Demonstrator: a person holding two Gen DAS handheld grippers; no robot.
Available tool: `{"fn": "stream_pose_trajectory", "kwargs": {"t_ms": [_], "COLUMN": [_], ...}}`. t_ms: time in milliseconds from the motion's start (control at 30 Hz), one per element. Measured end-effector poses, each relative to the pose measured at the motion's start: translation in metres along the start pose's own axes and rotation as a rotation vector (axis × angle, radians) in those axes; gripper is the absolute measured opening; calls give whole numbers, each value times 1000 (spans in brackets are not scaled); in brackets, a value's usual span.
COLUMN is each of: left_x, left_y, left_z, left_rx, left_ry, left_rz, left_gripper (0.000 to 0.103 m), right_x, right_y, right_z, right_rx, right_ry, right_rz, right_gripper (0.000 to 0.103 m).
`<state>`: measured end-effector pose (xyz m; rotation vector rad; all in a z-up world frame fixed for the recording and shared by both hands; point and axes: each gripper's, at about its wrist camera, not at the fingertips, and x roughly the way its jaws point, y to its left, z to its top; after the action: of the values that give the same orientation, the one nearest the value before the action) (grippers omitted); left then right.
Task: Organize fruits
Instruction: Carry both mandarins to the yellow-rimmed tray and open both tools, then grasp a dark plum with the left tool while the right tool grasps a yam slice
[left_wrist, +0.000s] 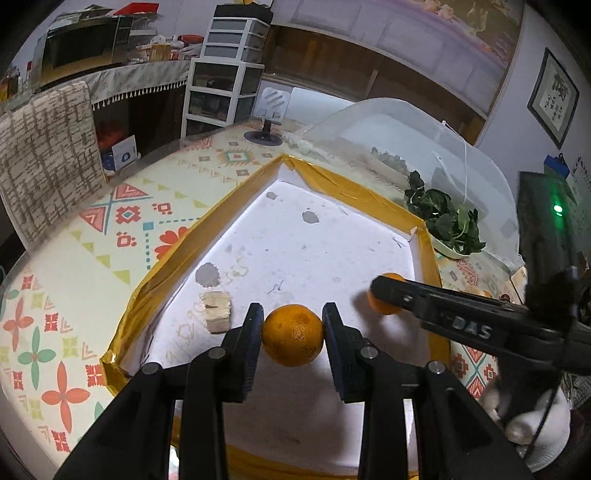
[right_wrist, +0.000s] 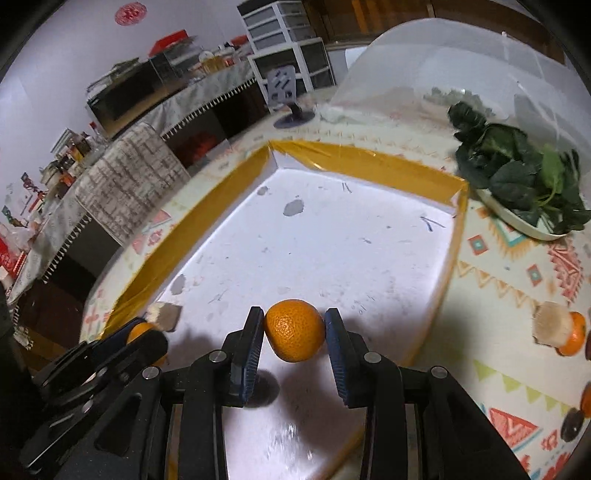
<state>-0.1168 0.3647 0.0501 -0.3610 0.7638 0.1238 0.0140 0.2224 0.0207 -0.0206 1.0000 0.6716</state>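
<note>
My left gripper (left_wrist: 293, 332) is shut on an orange (left_wrist: 293, 340), held above the white tray (left_wrist: 332, 236) with its yellow-taped rim. My right gripper (right_wrist: 294, 334) is shut on a second orange (right_wrist: 294, 329), also over the tray. In the left wrist view the right gripper (left_wrist: 380, 291) reaches in from the right with its orange (left_wrist: 386, 295) partly hidden behind a finger. The right wrist view shows the left gripper (right_wrist: 146, 338) at the lower left, its orange (right_wrist: 142, 330) mostly covered. More fruit (right_wrist: 574, 338) lies on the patterned tablecloth at the far right.
A pale wooden block (left_wrist: 217, 312) rests in the tray near its left wall. A dish of dark leafy greens (right_wrist: 517, 181) stands beyond the tray's right corner, beside a clear dome cover (left_wrist: 424, 147). A small round brush-like object (right_wrist: 552, 325) lies by the fruit at right.
</note>
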Motion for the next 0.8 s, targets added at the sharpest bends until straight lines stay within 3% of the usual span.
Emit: {"fn": "stream_pose_trajectory", "kwargs": {"t_ms": [200, 433, 667, 800], "left_x": [7, -10, -36, -46], "left_y": [-1, -6, -24, -42], "left_z": [-1, 5, 9, 6], "left_rx": [-4, -2, 10, 48], "left_ry": [20, -33, -69, -77], "left_rz": [-5, -5, -15, -42], "left_gripper": [32, 53, 71, 73], "right_x": [10, -7, -51, -86], "right_y": [3, 4, -10, -33], "right_z": [7, 12, -2, -22], "right_rx": [2, 3, 35, 67], "right_ry": [7, -42, -115, -157], "right_rz": [-10, 0, 20, 9], "right_gripper": [37, 37, 38, 42]}}
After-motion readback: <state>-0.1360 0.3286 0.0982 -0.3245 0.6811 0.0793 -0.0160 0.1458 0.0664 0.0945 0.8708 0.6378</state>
